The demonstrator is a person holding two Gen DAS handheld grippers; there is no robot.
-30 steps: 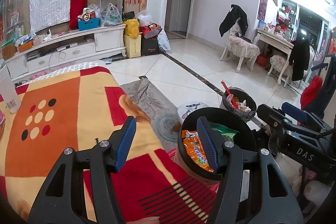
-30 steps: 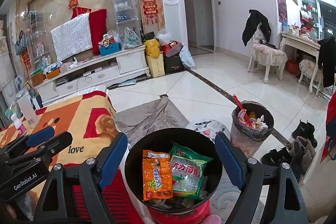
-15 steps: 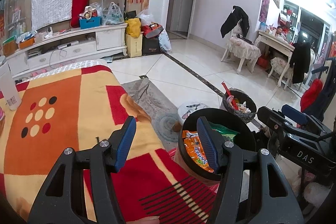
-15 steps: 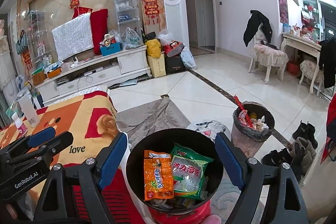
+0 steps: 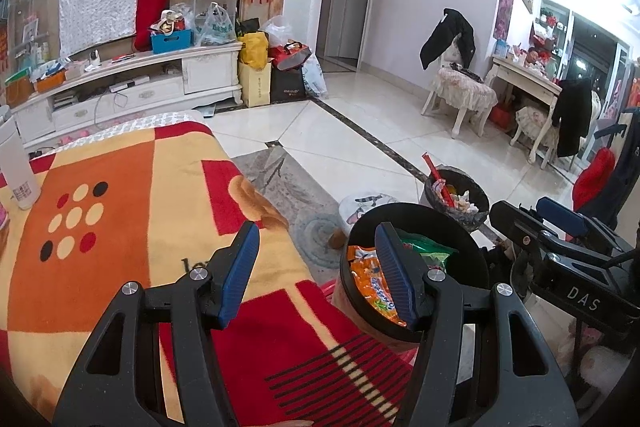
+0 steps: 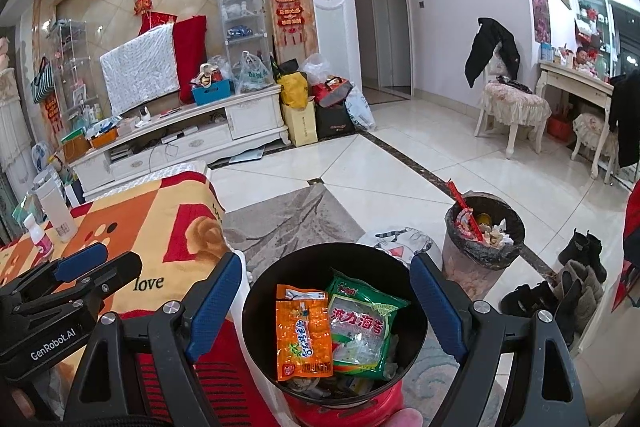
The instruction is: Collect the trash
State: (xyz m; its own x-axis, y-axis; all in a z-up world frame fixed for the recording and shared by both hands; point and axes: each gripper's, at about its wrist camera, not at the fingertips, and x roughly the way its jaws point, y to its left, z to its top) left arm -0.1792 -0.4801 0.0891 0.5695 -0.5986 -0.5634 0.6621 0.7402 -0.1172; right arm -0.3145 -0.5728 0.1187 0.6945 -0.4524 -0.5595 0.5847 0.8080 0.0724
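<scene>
bin: black bin [image 6: 256, 311] holds orange packet [image 6: 304, 335] and green packet [image 6: 362, 327]
right gripper [image 6: 326, 301]: jaws apart, straddling bin, empty
left gripper [image 5: 316, 267]: jaws apart, beside bin, empty

No movement of objects recorded.
Only a very slight widening of the right gripper [image 6: 326, 301] above the black bin [image 6: 256, 311] is noted.

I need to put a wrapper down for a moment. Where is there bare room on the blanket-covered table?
The blanket is bare across its middle and near side, from the white bottle at its far left edge to the right edge by the black bin. That bin is crowded with snack packets.
</scene>
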